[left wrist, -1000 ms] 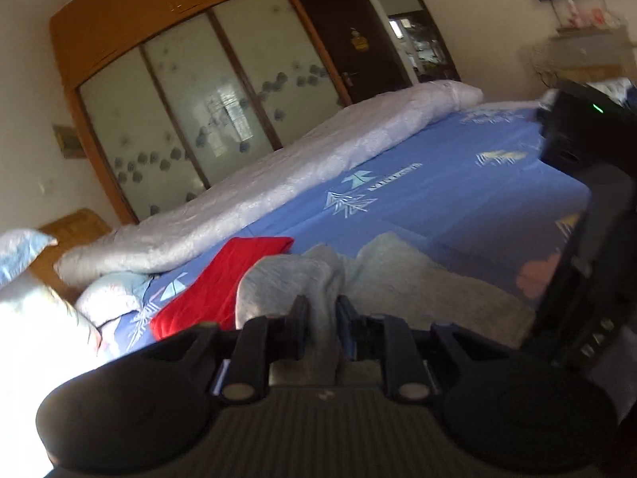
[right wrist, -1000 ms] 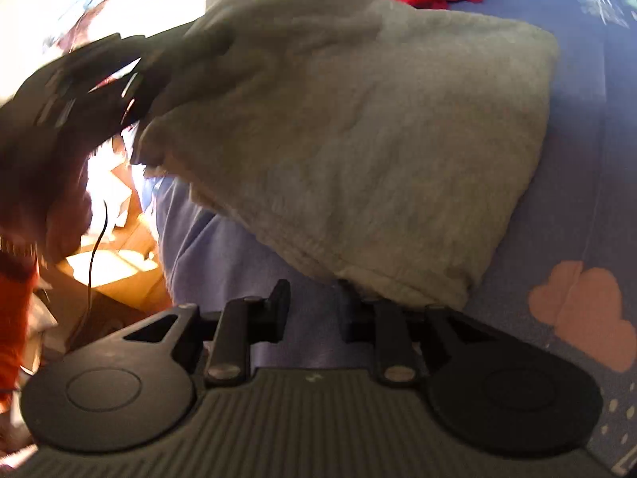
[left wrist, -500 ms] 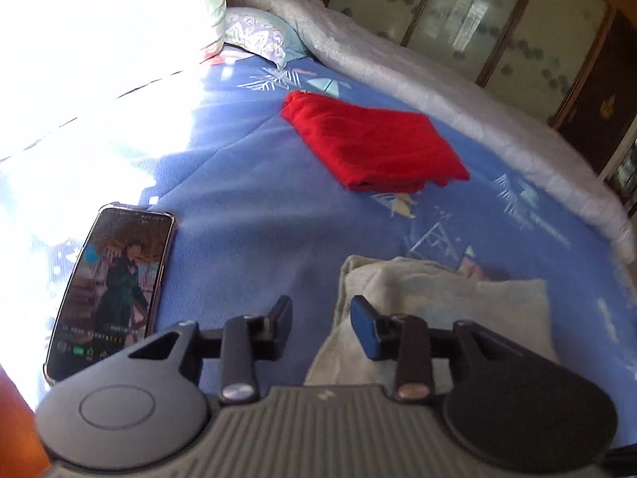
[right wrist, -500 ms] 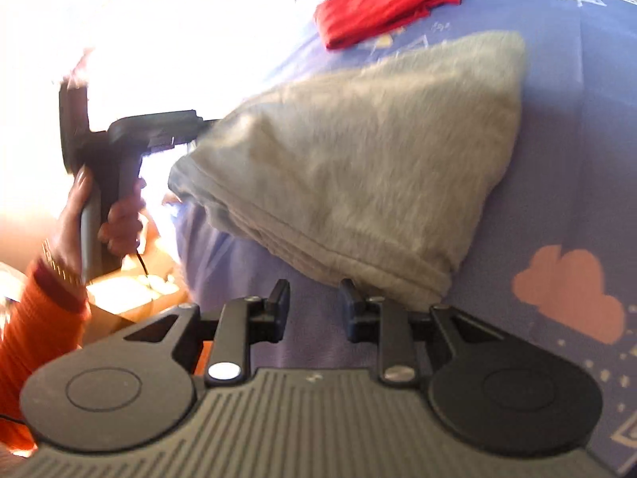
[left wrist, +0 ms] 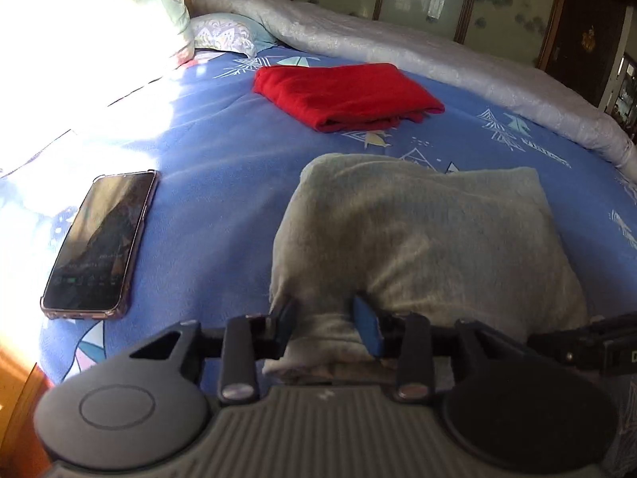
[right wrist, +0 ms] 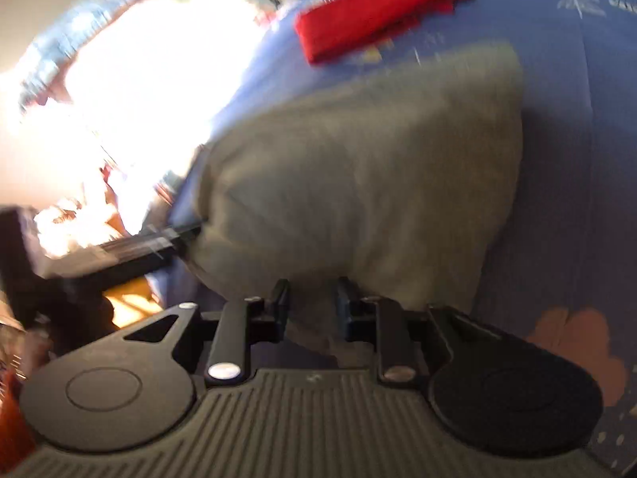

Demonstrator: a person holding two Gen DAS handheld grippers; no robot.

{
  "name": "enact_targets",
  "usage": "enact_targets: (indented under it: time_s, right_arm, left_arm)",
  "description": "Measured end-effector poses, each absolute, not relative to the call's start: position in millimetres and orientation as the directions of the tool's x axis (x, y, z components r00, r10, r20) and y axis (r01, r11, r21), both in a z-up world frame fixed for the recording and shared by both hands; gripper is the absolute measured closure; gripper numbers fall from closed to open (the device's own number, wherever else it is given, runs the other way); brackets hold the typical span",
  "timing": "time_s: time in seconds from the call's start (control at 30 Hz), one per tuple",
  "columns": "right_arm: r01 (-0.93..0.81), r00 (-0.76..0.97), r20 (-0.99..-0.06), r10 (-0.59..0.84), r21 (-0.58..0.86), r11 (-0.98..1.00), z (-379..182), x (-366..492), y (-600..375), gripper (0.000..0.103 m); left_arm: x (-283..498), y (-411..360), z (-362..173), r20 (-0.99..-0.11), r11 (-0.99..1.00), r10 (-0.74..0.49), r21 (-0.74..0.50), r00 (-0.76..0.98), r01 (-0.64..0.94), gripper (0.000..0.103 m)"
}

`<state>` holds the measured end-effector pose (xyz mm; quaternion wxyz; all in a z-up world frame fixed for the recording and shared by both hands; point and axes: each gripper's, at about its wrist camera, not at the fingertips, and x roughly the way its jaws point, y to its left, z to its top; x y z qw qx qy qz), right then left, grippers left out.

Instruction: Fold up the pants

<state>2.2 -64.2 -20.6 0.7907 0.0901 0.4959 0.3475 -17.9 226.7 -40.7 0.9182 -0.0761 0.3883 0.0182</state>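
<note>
The grey pants (left wrist: 418, 231) lie folded into a thick bundle on the blue bed sheet (left wrist: 223, 151). My left gripper (left wrist: 324, 322) holds the bundle's near left edge between its fingers. In the right wrist view the same grey pants (right wrist: 366, 167) fill the middle, blurred by motion. My right gripper (right wrist: 312, 306) has its fingers on either side of the bundle's near edge. The left gripper's body (right wrist: 119, 251) shows at the bundle's left corner in that view.
A folded red garment (left wrist: 346, 95) lies farther back on the sheet. A phone (left wrist: 99, 239) lies to the left of the pants. A rolled white quilt (left wrist: 438, 51) runs along the far side. Pillows (left wrist: 223, 34) sit at the back left. The bed's left edge is near.
The grey bundle has come down from being held up and now rests on the sheet. My left gripper swung down toward the bed and stays at its left edge. The right view has blurred.
</note>
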Motion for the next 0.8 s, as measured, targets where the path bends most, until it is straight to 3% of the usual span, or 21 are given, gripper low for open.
enact_targets:
  time_s: [0.1,0.17,0.23,0.3,0.33,0.5,0.6,0.67,0.7,0.73,0.77,0.8]
  right_arm:
    - [-0.441,0.297,-0.680,0.671,0.526,0.728,-19.0,-0.8,-76.4,0.081]
    - [-0.422,0.304,-0.654,0.693,0.559,0.714,-8.5,-1.0,-91.1,0.079]
    - [-0.420,0.372,-0.610,0.700,0.562,0.713,6.4,-7.9,-115.9,0.064]
    - [-0.381,0.429,-0.566,0.704,0.594,0.709,11.6,-9.9,-143.4,0.051]
    - [-0.347,0.452,-0.553,0.700,0.613,0.709,9.8,-8.6,-156.7,0.048]
    - [-0.140,0.463,-0.552,0.694,0.727,0.672,-25.5,10.3,-188.8,0.036]
    - [-0.073,0.392,-0.559,0.731,0.773,0.630,-50.8,23.4,-176.0,0.036]
    - [-0.090,0.380,-0.538,0.753,0.788,0.609,-57.6,27.7,-158.4,0.036]
    - [-0.114,0.368,-0.543,0.755,0.780,0.616,-55.7,31.0,-149.6,0.041]
    - [-0.127,0.348,-0.557,0.754,0.769,0.626,-52.8,33.5,-142.1,0.066]
    - [-0.130,0.333,-0.586,0.739,0.747,0.651,-50.3,35.7,-135.5,0.073]
    - [-0.142,0.334,-0.608,0.720,0.723,0.676,-45.8,35.9,-131.8,0.079]
  left_arm:
    - [-17.0,231.9,-24.8,-0.743,0.986,-0.023,-0.127,0.669,-0.107,0.066]
    - [-22.4,246.1,-6.6,-0.714,0.974,-0.076,-0.201,0.696,-0.100,0.065]
    - [-23.2,263.4,7.0,-0.677,0.957,-0.114,-0.271,0.727,-0.103,0.043]
    - [-17.0,278.8,9.2,-0.664,0.943,-0.136,-0.315,0.735,-0.111,0.010]
    - [-10.8,284.5,4.4,-0.675,0.935,-0.149,-0.334,0.723,-0.120,0.008]
    - [20.9,287.3,-44.2,-0.756,0.862,-0.305,-0.477,0.579,-0.169,0.006]
    - [23.9,277.7,-58.1,-0.717,0.793,-0.412,-0.586,0.563,-0.166,0.000]
    - [23.4,269.6,-61.2,-0.714,0.777,-0.406,-0.599,0.570,-0.197,0.001]
    - [23.6,264.2,-60.8,-0.721,0.787,-0.387,-0.583,0.574,-0.201,0.005]
    - [23.4,259.1,-59.8,-0.725,0.793,-0.379,-0.575,0.575,-0.202,0.015]
    - [24.2,254.2,-59.5,-0.727,0.786,-0.388,-0.582,0.566,-0.209,0.032]
    - [24.0,249.8,-57.9,-0.730,0.785,-0.382,-0.580,0.567,-0.218,0.038]
